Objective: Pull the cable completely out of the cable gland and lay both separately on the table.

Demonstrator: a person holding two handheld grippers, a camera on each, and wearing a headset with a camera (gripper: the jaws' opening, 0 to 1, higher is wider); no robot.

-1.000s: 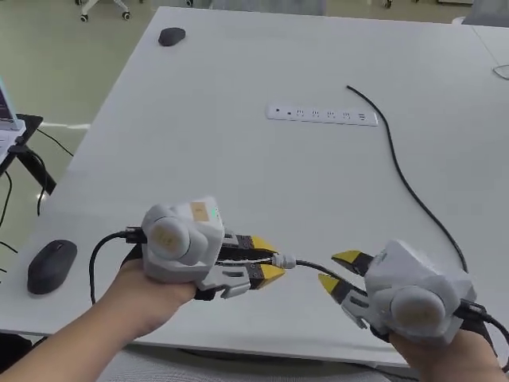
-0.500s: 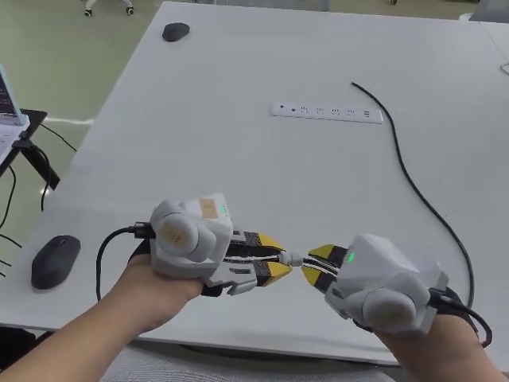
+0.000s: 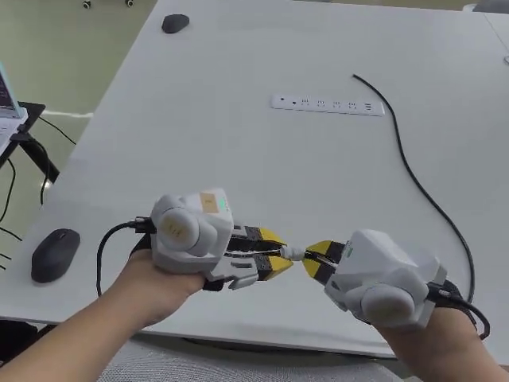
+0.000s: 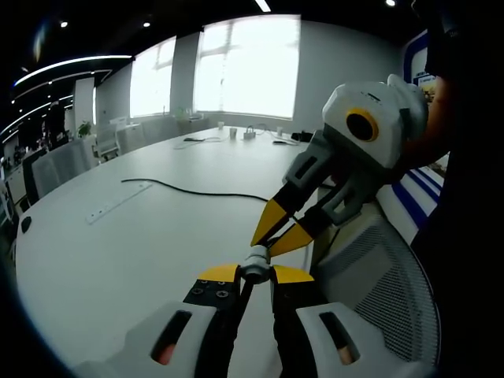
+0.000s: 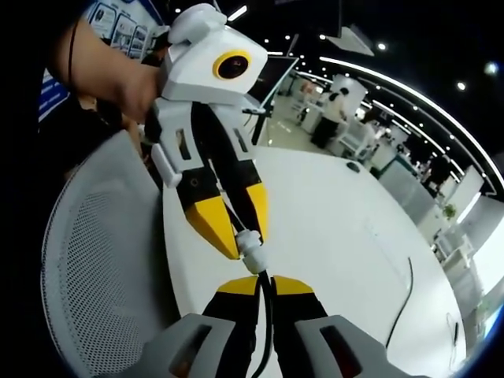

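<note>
while left tongs point(image 3: 281, 255) grip the cable gland point(image 3: 294, 254), right tongs point(image 3: 312, 259) have closed onto the cable point(image 5: 266, 303).

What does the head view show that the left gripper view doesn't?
Head view adds the near mouse and a stand off the table's left edge. Left gripper view adds bright windows and ceiling lights. Both have the left claw pinching the gland, the right claw closed right next to it, the power strip and the black cord.
</note>
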